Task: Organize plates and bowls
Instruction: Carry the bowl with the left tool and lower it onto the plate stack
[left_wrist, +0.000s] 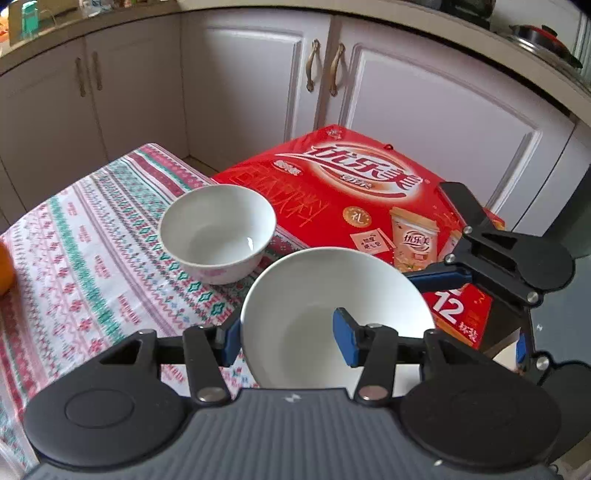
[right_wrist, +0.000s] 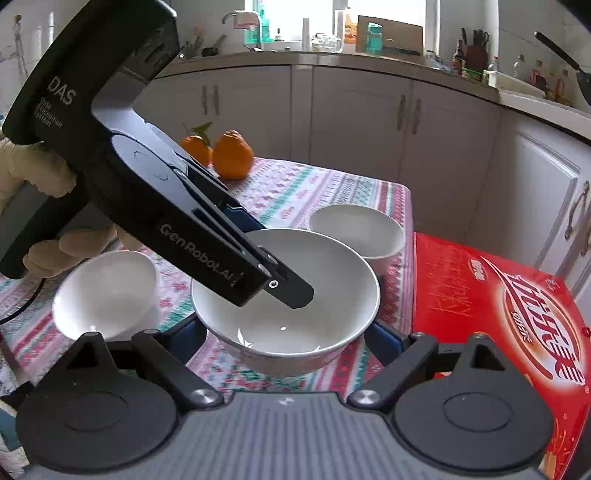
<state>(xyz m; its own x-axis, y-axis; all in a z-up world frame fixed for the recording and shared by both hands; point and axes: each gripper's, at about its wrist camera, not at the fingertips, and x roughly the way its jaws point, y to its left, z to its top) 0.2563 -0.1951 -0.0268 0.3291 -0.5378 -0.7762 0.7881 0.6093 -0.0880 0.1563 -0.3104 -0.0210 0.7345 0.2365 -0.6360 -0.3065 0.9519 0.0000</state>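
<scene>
My left gripper (left_wrist: 290, 338) is shut on the rim of a plain white bowl (left_wrist: 332, 295), one blue pad inside, one outside. The same bowl (right_wrist: 295, 321) sits between the open fingers of my right gripper (right_wrist: 288, 341), which flank it without a visible grip. The left gripper's body (right_wrist: 207, 236) reaches into this bowl from the upper left. A second white bowl (left_wrist: 218, 232) with a pink pattern stands on the patterned tablecloth (left_wrist: 74, 240) beyond; it also shows in the right wrist view (right_wrist: 356, 229). A third white bowl (right_wrist: 107, 291) stands at the left.
A red drink carton (left_wrist: 354, 184) lies on the table's right side, also in the right wrist view (right_wrist: 509, 314). Two oranges (right_wrist: 232, 153) sit at the far table edge. White cabinets (left_wrist: 258, 74) and a cluttered counter (right_wrist: 369, 55) stand behind.
</scene>
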